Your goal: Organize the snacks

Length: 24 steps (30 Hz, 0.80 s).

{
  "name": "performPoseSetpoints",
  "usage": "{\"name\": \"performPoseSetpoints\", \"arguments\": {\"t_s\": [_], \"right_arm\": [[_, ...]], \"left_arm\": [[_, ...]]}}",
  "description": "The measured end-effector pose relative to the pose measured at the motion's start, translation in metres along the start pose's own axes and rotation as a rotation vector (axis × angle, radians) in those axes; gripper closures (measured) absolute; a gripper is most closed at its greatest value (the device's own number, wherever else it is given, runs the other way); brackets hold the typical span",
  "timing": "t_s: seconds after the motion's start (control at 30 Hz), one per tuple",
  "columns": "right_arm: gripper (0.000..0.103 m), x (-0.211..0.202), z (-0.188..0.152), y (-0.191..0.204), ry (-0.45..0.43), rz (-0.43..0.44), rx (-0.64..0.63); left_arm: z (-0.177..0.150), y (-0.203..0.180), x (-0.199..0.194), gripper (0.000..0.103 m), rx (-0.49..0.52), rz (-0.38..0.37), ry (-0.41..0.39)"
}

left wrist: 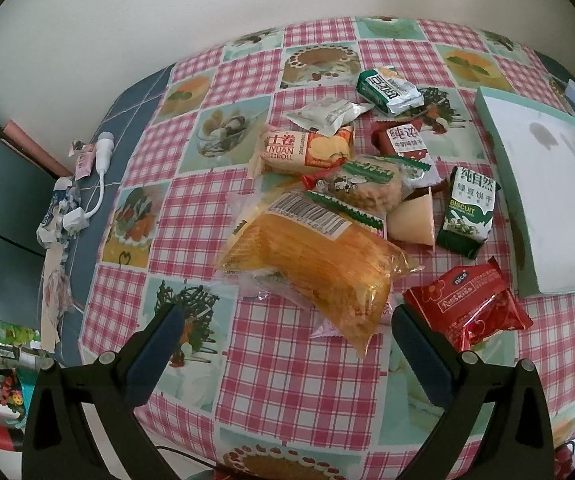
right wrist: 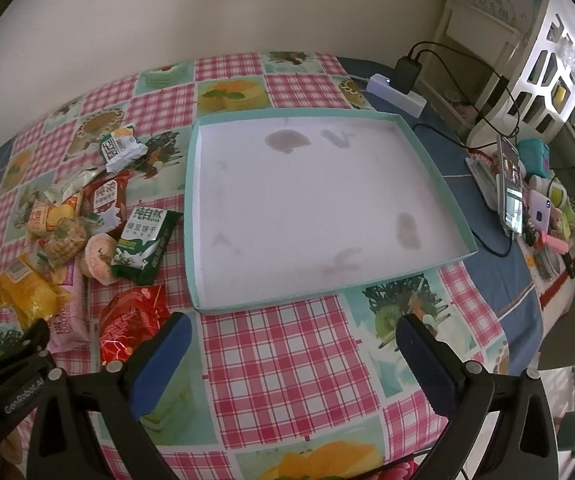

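Observation:
A pile of wrapped snacks lies on the checked tablecloth. In the left wrist view it holds a large yellow cake bag [left wrist: 311, 264], a red packet [left wrist: 471, 304], a green biscuit pack [left wrist: 469, 212] and an orange roll pack [left wrist: 307, 150]. My left gripper [left wrist: 287, 344] is open and empty just in front of the yellow bag. A shallow teal-rimmed white tray [right wrist: 427, 152] lies empty right of the pile [right wrist: 87, 232]. My right gripper [right wrist: 293, 348] is open and empty, in front of the tray's near edge.
A white power strip with a black charger [right wrist: 403, 84], cables, a phone [right wrist: 511, 188] and clutter sit beyond the tray at the right. A white cable and paper scraps [left wrist: 83, 184] lie at the table's left edge. A wall stands behind the table.

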State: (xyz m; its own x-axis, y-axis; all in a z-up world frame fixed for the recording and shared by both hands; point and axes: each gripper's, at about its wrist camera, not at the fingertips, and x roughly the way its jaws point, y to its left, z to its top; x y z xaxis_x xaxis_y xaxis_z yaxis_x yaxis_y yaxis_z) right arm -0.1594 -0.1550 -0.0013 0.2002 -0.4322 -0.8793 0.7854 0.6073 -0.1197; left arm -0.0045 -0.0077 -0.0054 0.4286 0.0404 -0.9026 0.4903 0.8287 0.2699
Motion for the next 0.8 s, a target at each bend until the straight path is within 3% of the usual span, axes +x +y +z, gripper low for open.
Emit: {"name": "performPoseSetpoints", "arguments": {"t_s": [0.8], "right_arm": [[0.000, -0.0004, 0.0007, -0.0004, 0.002, 0.009, 0.005]], "left_arm": [[-0.0001, -0.0021, 0.0035, 0.000, 0.011, 0.005, 0.013]]}}
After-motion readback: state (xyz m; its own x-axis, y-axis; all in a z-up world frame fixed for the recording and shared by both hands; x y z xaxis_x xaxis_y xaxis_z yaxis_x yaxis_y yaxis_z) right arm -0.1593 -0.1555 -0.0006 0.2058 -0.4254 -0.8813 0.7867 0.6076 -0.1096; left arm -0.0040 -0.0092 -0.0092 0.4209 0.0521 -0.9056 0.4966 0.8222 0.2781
